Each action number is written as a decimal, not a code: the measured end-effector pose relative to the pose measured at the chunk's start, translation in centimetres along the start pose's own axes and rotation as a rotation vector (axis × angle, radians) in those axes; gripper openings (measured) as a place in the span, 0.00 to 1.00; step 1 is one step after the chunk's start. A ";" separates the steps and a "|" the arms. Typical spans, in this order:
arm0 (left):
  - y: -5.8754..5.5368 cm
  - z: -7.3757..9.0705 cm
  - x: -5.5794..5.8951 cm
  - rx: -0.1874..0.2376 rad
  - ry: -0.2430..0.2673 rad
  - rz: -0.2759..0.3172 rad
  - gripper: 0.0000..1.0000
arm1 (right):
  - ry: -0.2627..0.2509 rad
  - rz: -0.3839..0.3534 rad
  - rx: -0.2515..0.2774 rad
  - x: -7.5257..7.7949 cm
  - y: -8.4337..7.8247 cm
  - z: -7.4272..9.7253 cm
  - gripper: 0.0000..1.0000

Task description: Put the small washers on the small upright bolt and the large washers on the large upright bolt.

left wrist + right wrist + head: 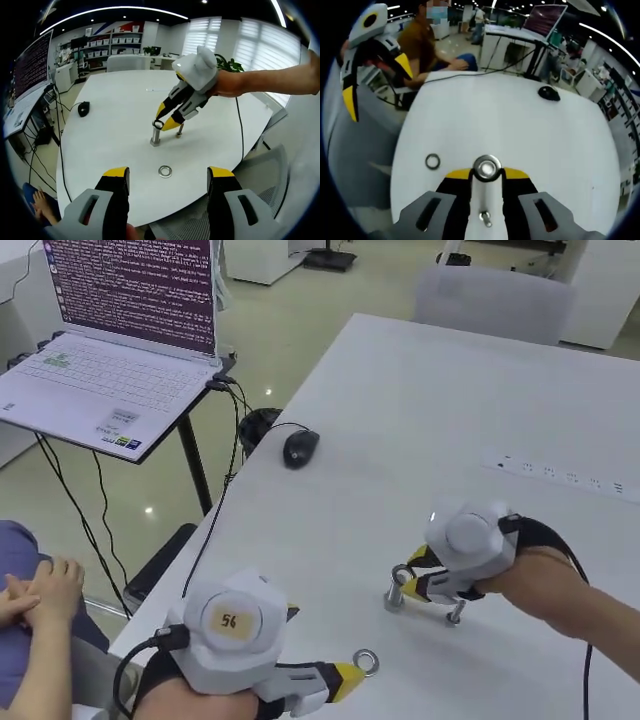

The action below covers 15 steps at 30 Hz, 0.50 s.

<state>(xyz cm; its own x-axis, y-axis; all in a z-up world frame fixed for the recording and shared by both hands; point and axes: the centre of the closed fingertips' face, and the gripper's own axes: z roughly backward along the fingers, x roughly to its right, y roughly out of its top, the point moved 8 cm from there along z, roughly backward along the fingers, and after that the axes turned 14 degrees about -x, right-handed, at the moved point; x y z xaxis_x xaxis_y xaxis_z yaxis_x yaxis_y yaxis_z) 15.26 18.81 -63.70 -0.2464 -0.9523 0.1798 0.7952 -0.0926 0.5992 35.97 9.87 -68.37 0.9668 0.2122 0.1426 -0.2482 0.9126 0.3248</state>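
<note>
1 shiny silver washer (486, 168) between right tool's (486, 173) yellow tips

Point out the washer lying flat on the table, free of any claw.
The loose washer, alone on the table ahead of the open left claw. The other washer is pinched in the right claw atop the large bolt.

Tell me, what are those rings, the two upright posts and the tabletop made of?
The loose washer and the held washer: likely steel, silver-grey with a bright glint. The large bolt and small bolt: same grey metallic sheen, probably steel. The table: smooth white, perhaps laminate; hard to tell.
</note>
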 end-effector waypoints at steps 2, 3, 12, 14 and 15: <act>0.0 0.0 0.0 -0.001 0.000 0.002 0.62 | 0.004 0.000 -0.009 0.1 0.0 -0.3 0.23; -0.1 0.0 0.0 -0.001 0.000 0.002 0.62 | 0.005 0.000 -0.013 0.1 0.0 -0.4 0.23; 0.0 0.0 -0.1 0.000 0.000 0.006 0.62 | 0.014 0.008 -0.033 0.1 0.0 -1.1 0.23; -0.1 0.0 -0.1 -0.002 -0.001 0.005 0.62 | 0.015 0.010 -0.039 0.0 0.1 -1.1 0.23; -0.1 -0.1 0.0 -0.002 -0.002 0.005 0.62 | 0.021 0.007 -0.047 0.0 0.0 -1.3 0.23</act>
<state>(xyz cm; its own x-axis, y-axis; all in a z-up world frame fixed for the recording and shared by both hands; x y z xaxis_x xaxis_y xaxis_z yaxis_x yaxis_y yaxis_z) 15.23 18.82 -63.79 -0.2437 -0.9522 0.1844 0.7977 -0.0887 0.5965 36.10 10.34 -69.62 0.9661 0.2257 0.1253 -0.2526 0.9262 0.2800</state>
